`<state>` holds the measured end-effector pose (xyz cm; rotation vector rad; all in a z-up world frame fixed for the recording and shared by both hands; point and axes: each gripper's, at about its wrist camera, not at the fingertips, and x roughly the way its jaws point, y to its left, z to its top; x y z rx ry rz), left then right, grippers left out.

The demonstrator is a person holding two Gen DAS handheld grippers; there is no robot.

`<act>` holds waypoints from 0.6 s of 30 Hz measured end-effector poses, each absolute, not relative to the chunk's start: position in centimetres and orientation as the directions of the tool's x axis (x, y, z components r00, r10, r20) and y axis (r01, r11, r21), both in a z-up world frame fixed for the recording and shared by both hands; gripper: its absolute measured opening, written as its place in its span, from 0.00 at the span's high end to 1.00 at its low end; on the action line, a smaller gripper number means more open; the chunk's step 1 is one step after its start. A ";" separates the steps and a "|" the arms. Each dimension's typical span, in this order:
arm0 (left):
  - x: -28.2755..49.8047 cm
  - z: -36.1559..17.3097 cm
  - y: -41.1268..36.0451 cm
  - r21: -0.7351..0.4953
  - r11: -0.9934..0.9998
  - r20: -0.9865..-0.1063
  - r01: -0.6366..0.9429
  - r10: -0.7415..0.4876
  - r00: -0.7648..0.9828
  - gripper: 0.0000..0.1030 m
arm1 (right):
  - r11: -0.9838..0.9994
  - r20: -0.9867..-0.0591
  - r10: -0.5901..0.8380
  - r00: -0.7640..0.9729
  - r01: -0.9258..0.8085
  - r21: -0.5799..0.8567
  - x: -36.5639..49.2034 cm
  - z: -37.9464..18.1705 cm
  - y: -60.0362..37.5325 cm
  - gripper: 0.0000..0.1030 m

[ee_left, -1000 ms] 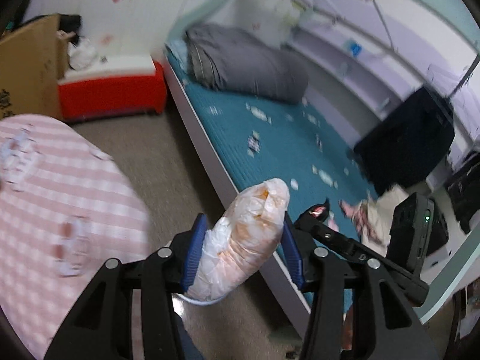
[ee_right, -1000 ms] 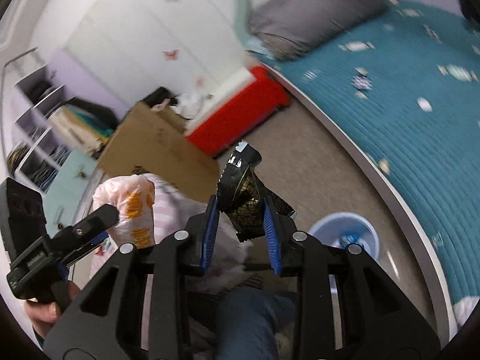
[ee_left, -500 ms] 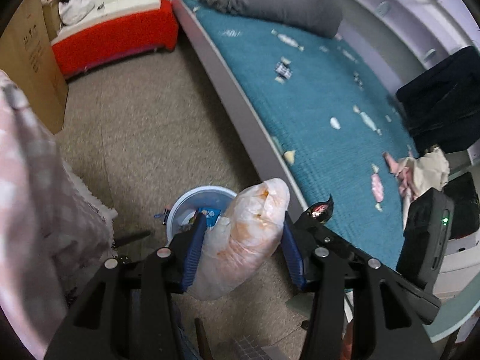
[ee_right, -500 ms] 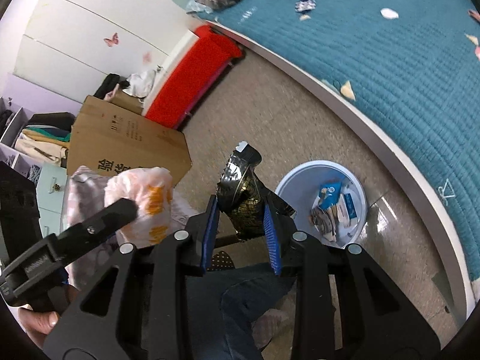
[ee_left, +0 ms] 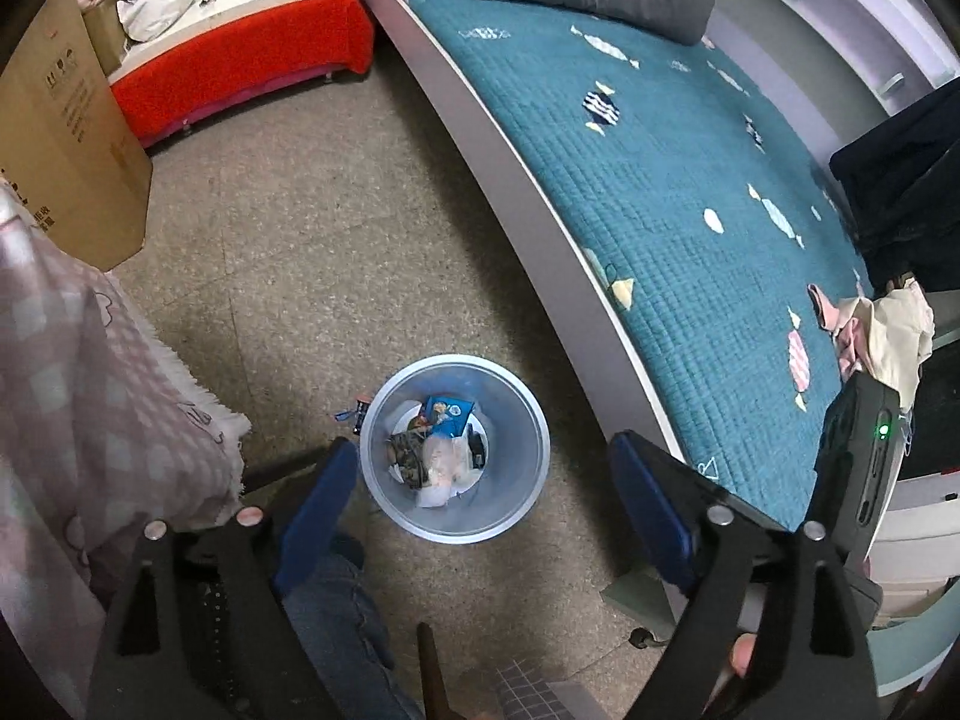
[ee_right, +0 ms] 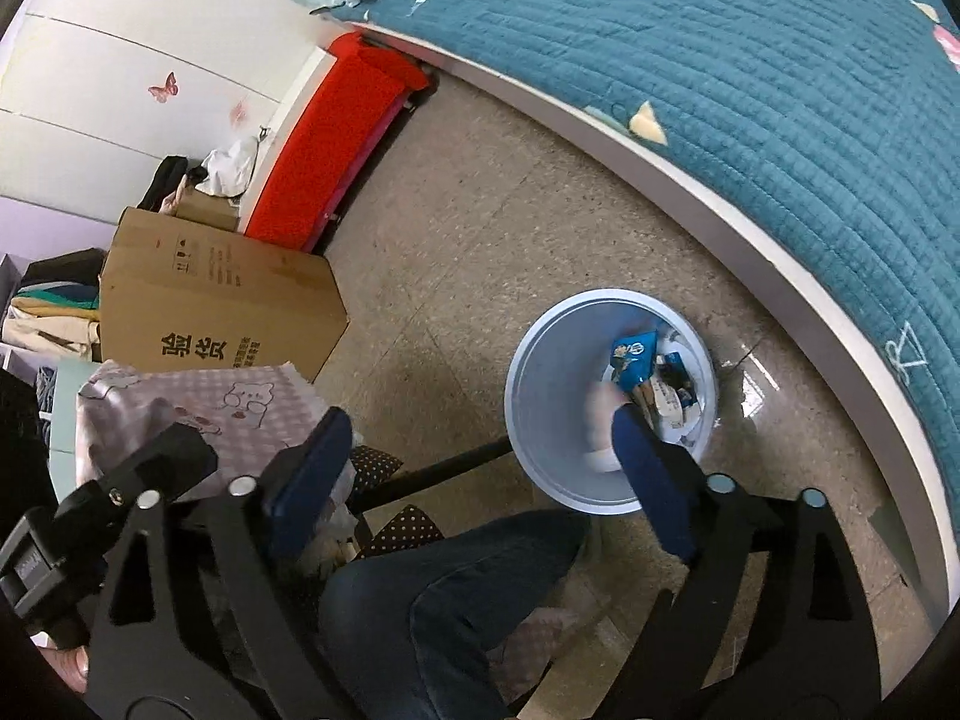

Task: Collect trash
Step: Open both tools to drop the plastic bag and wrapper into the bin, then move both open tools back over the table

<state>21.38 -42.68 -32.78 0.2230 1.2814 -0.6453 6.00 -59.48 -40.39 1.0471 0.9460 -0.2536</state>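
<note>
Left wrist view: left gripper (ee_left: 483, 480) spread wide, empty, above the bin (ee_left: 528, 414) at 6 o'clock, trash (ee_left: 435, 450) inside. Right gripper (ee_right: 480, 456) likewise spread; bin (ee_right: 540, 396) at 3 o'clock.

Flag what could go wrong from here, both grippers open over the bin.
1. The left gripper and right gripper hang close together above the trash bin; they could knock each other when pulling away.
2. The bin stands loose on the floor beside the bed frame; a low finger could tip it.
3. A small item lies outside the rim and may get missed.
</note>
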 end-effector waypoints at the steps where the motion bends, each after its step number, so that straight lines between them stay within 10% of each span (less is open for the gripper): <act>1: 21.3 -32.5 -42.6 -0.192 0.804 -0.935 0.563 -0.324 0.144 0.18 | 0.516 -0.773 0.229 0.592 0.600 0.612 5.9 -40.2 -59.5 0.06; 18: 15.9 -19.4 -37.6 -0.222 0.736 -0.782 0.640 -0.526 0.333 0.16 | 0.605 -0.724 0.047 0.688 0.557 0.569 3.8 -28.3 -57.4 0.06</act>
